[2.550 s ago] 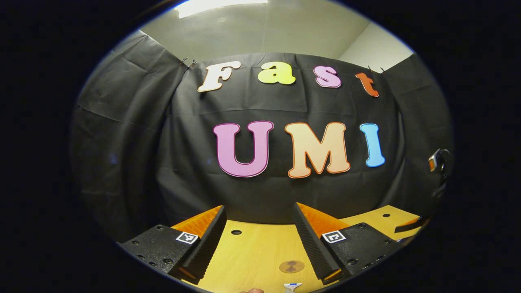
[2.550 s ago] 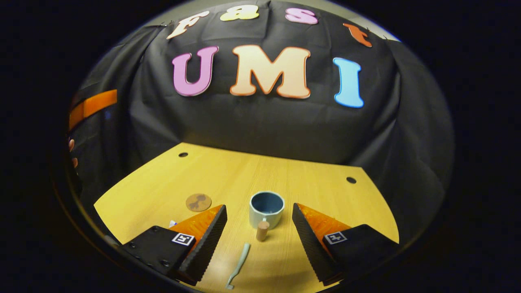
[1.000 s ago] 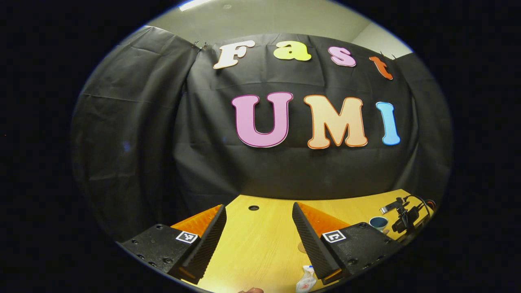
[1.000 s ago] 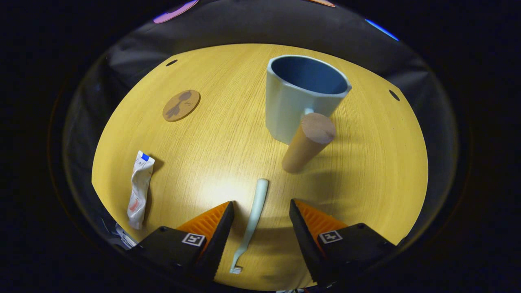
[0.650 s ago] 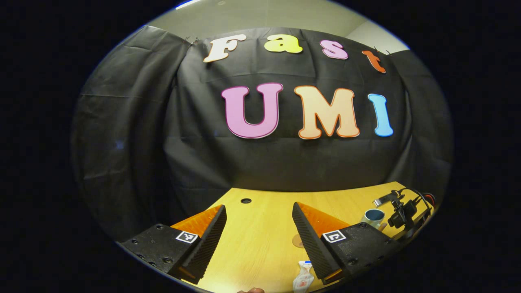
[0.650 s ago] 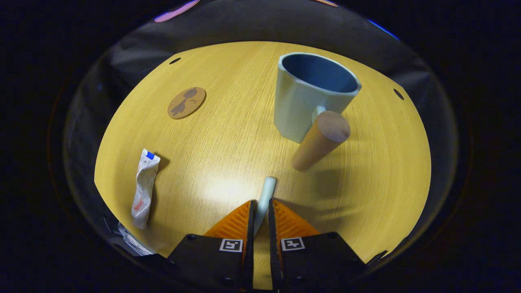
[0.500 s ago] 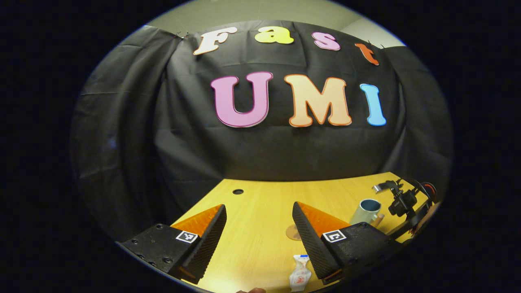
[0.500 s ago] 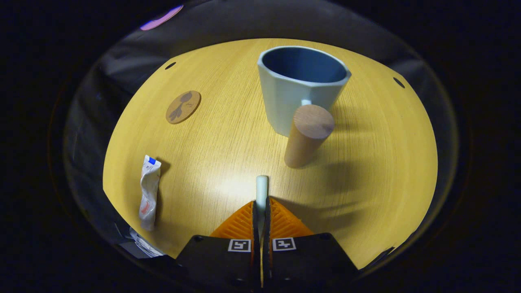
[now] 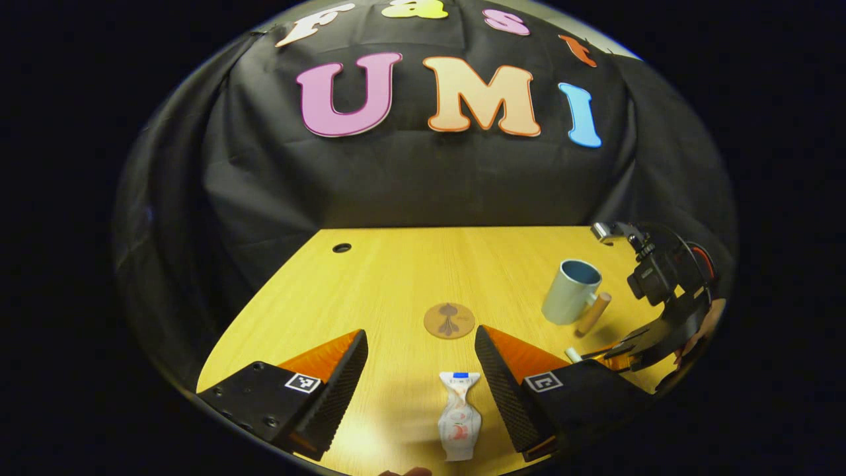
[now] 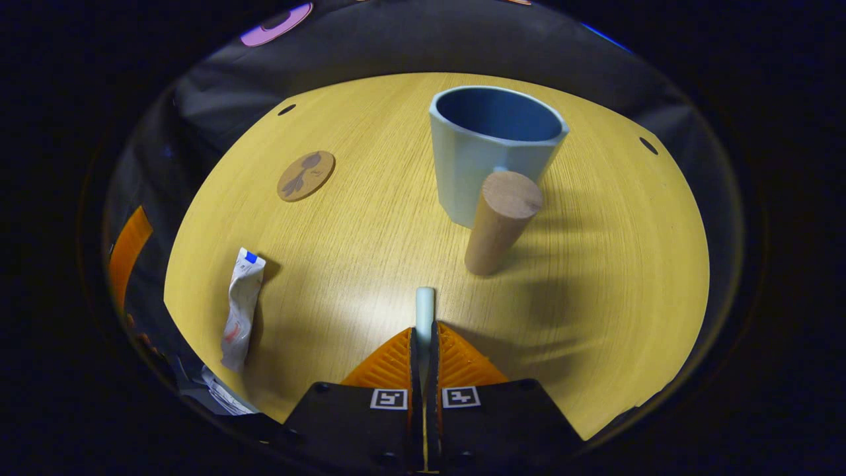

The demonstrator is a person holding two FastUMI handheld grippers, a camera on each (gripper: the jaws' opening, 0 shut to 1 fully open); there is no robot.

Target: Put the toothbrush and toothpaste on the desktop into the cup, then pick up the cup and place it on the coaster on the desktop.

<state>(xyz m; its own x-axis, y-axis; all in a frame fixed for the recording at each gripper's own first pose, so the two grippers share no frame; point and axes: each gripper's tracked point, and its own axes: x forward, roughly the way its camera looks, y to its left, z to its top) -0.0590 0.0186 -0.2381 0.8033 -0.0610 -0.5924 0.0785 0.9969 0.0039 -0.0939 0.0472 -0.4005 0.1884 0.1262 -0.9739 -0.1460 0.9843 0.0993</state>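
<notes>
Right gripper view has the right gripper [image 10: 423,334] clamped on the pale toothbrush [image 10: 424,305] near the light-blue cup [image 10: 486,155], while the left gripper [image 9: 421,363], jaws wide, flanks the crumpled white toothpaste [image 9: 458,415].
</notes>
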